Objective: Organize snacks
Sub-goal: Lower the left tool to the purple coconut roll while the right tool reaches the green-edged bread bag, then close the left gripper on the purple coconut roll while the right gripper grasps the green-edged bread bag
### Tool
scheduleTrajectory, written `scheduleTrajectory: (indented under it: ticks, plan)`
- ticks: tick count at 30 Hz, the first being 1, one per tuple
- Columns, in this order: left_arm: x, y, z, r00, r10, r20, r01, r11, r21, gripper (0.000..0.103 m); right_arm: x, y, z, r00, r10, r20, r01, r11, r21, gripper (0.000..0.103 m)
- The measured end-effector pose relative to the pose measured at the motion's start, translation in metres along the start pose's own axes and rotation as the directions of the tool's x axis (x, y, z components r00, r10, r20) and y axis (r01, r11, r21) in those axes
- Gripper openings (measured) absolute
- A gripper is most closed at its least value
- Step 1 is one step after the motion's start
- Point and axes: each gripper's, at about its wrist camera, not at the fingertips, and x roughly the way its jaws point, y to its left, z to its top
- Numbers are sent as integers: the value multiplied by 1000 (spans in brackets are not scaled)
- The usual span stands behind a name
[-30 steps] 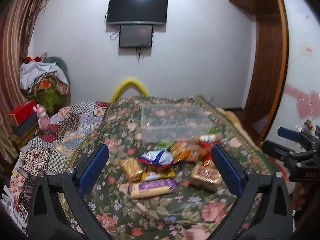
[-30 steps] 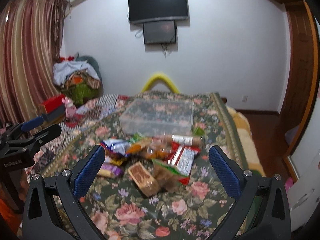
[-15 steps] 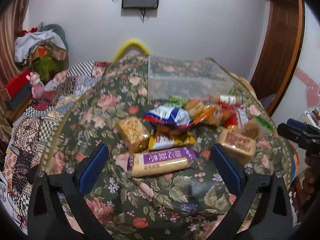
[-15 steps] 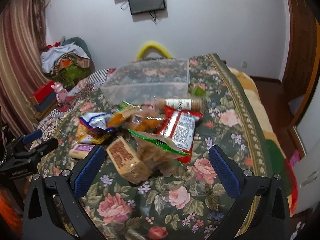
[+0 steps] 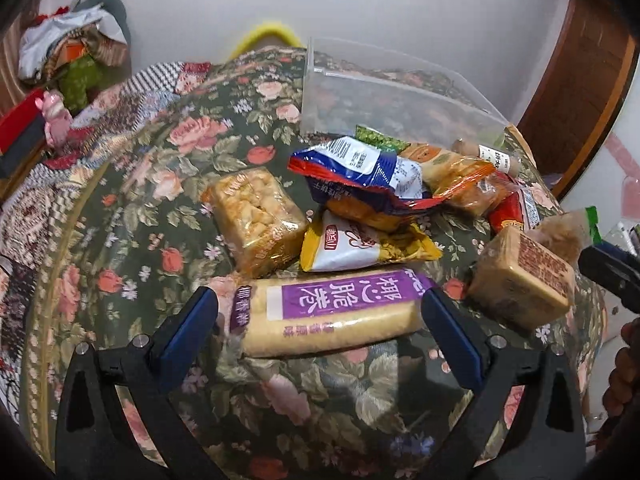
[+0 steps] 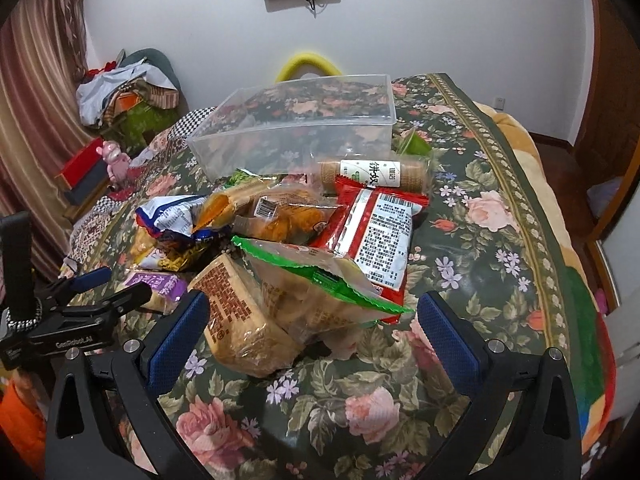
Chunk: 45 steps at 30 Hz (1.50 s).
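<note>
Left gripper [image 5: 320,312], released, straddles the purple pack [image 5: 332,312] to seize it; right gripper [image 6: 312,320], released, brackets the green bag [image 6: 320,284].

A dark green cloth [image 5: 132,208] patterned with pink and red roses covers the desk across both views. At centre of the left wrist view lies a pale yellow wafer pack [image 5: 328,312] with a purple label, flanked by the blue pads of the left claw [image 5: 320,320]. Above it sit a golden puffed-rice block [image 5: 256,220], a yellow-and-white packet [image 5: 360,248] and a blue, white and red bag [image 5: 360,172]. In the right wrist view, a red packet [image 6: 380,232] with a white panel and a green-edged clear bag [image 6: 316,280] occupy the middle, while striped maroon curtains [image 6: 32,88] fill the left edge.
</note>
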Motion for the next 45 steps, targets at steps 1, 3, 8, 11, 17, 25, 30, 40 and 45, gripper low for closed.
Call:
scheduleTrajectory:
  ticks: [1, 3, 8, 11, 17, 25, 30, 40, 45]
  plan:
    - [2, 1, 1, 1000, -9, -6, 9, 1000, -5, 103, 2, -1, 1, 1000, 3, -2, -3, 1000, 5, 103]
    - [9, 1, 3, 1000, -24, -16, 23, 1000, -14, 103, 6, -3, 2, 1000, 9, -7, -8, 1000, 18, 103]
    - [20, 2, 7, 1000, -13, -23, 12, 1000, -28, 103, 13, -7, 3, 999, 16, -30, -15, 999, 45, 99]
    - [25, 3, 7, 1000, -11, -19, 10, 999, -39, 103, 16, -10, 3, 999, 23, -39, -21, 998, 62, 94]
    - [30, 1, 9, 1000, -3, -24, 2, 1000, -24, 103, 22, -17, 4, 997, 48, -55, -42, 994, 105, 77]
    - [34, 5, 12, 998, -29, -58, 28, 999, -31, 103, 22, -13, 2, 996, 73, -57, -66, 993, 102, 61]
    - [29, 4, 9, 996, -45, -83, 43, 999, -29, 100, 15, -13, 4, 998, 43, -37, -39, 995, 87, 58]
    - [5, 6, -1, 989, -86, -117, 78, 994, -70, 70, 1, -9, 6, 999, 38, -19, -37, 997, 67, 47]
    - [-7, 3, -4, 984, -88, -152, 85, 996, -27, 69, -9, -8, 8, 999, 48, -1, -48, 996, 69, 47]
